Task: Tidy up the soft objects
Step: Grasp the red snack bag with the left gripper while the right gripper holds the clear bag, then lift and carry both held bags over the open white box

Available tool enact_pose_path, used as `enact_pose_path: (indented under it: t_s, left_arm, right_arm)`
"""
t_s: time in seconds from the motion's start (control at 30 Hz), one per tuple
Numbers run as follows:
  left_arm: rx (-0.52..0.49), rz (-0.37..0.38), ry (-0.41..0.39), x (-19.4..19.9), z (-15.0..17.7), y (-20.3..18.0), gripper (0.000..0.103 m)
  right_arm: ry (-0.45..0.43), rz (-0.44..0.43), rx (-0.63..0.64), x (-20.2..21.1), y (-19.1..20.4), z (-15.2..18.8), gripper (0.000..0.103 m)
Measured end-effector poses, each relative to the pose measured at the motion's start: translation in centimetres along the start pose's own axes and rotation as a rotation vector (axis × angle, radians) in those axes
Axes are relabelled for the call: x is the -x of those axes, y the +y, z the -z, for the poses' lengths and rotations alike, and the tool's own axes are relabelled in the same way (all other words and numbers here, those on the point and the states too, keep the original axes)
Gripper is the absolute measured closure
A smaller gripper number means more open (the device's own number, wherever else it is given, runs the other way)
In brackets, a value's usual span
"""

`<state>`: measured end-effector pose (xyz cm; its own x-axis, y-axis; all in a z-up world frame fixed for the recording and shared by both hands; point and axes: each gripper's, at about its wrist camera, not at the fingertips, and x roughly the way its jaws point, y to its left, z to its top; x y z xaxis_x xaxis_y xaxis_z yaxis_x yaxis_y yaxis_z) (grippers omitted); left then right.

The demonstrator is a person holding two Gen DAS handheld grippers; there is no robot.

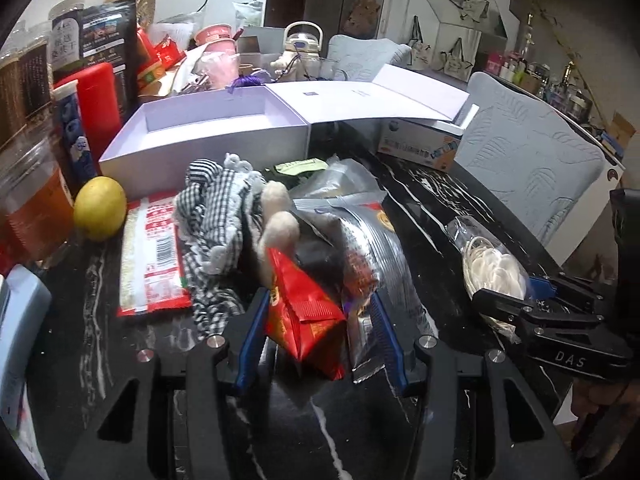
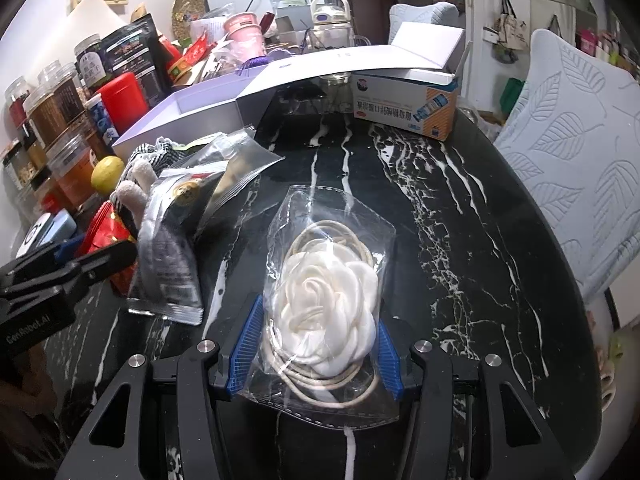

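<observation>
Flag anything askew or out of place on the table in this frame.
A loose heap of soft things sits before the open white box: checked cloth, plush toy and silver pouch overlap at angles. A yellow lemon sits beside them.

Packets (image 1: 320,280) lie heaped before the box (image 1: 208,136); the flower bag (image 2: 324,292) lies right of them on the table (image 2: 460,220).

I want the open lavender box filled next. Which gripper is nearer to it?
Left. The left gripper, closed on a red snack packet, sits in the pile just before the lavender box. The right gripper, gripping the bagged white flower, is farther out on the marble table.
</observation>
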<state>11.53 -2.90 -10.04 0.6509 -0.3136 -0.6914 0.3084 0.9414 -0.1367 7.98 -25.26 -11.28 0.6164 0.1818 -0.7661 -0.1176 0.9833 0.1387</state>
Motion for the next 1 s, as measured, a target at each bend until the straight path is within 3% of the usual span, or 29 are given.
enact_pose_path:
  t_s: [0.13, 0.2, 0.27, 0.4, 0.63, 1.0]
  left_arm:
    - [-0.005, -0.019, -0.014, -0.5, -0.1, 0.0, 0.053]
    - [0.03, 0.014, 0.027, -1.3, -0.2, 0.5, 0.053]
    - [0.077, 0.061, 0.063, -2.1, -0.2, 1.0, 0.061]
    - [0.045, 0.052, 0.099, -2.9, -0.2, 0.3, 0.071]
    - [0.011, 0.034, 0.089, -2.0, -0.6, -0.4, 0.074]
    - [0.006, -0.001, 0.01, 2.2, -1.7, 0.4, 0.074]
  right_arm:
    - [-0.001, -0.001, -0.001, 0.0, 0.0, 0.0, 0.051]
    - [-0.002, 0.0, 0.002, 0.0, 0.0, 0.0, 0.051]
    - [-0.002, -0.003, 0.0, 0.0, -0.1, 0.0, 0.051]
    - [-0.002, -0.003, 0.002, 0.0, -0.1, 0.1, 0.051]
    - [-0.011, -0.008, 0.004, 0.2, 0.1, 0.2, 0.051]
    - [-0.05, -0.094, 0.013, 1.8, 2.0, -0.5, 0.052]
